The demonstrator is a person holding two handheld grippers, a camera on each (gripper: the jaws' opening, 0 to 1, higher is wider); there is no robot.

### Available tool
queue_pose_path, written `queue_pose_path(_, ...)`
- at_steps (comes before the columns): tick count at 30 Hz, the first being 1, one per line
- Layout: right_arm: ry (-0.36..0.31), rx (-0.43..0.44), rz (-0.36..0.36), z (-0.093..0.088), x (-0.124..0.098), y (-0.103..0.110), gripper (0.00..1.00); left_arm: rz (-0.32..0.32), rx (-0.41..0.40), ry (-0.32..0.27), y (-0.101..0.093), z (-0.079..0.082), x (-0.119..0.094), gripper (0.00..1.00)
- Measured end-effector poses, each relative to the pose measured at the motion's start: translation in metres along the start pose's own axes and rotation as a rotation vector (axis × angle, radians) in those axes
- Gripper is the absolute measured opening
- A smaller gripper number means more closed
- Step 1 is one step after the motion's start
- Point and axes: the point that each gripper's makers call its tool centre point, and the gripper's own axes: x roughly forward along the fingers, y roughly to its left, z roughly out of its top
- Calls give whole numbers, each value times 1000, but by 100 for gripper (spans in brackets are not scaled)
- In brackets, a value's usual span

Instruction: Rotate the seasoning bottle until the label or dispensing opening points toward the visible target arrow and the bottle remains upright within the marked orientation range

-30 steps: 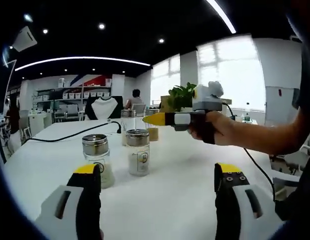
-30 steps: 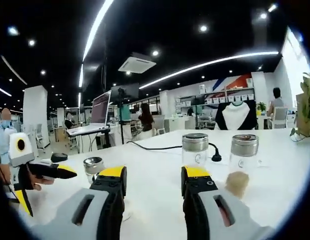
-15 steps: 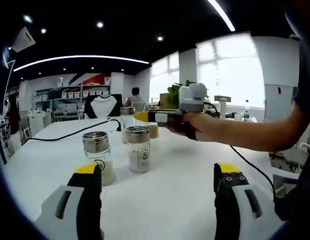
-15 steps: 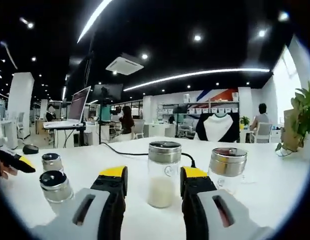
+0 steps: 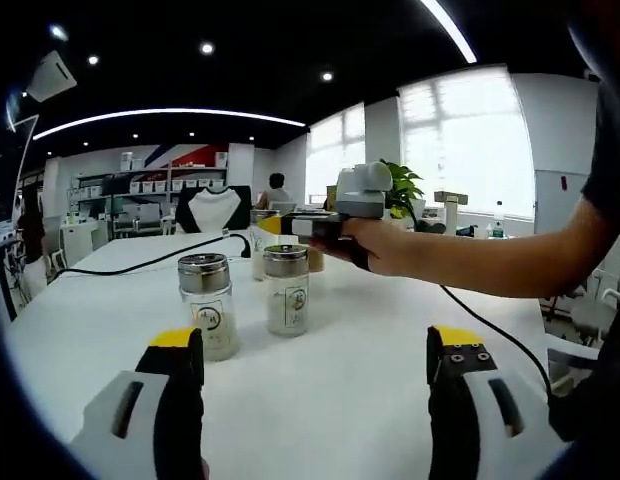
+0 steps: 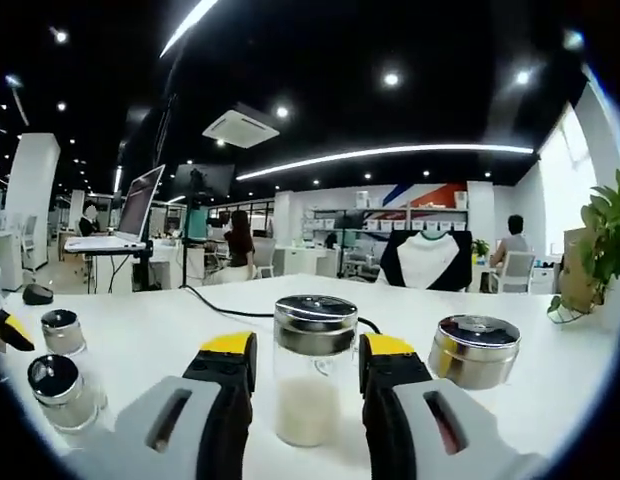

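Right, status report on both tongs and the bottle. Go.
Right tongs open, straddling the seasoning bottle, not clamped. Left tongs open, holding nothing. Bottle upright on the white table. Second jar close beside it; no arrow seen.

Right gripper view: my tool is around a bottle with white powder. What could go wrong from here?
1. The bottle sits between the right tool's open jaws; an off-centre close could tip it instead of turning it.
2. Another jar stands close on the right; a wide twist might knock it.
3. No target arrow shows in either view, so the turn could overshoot.
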Motion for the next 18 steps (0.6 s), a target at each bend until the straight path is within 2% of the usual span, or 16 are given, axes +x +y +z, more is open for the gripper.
queue_pose_path(6,36,5,-21,-9,17,-3,40,-1,2,4,-1,-2,0,98)
queue_pose_path(10,36,9,-28,-8,24,-4,39,2,-2,8,1,-3,-2,97)
queue_pose_path(18,39,31,-24,-8,26,-2,38,8,-10,7,5,-5,-3,97)
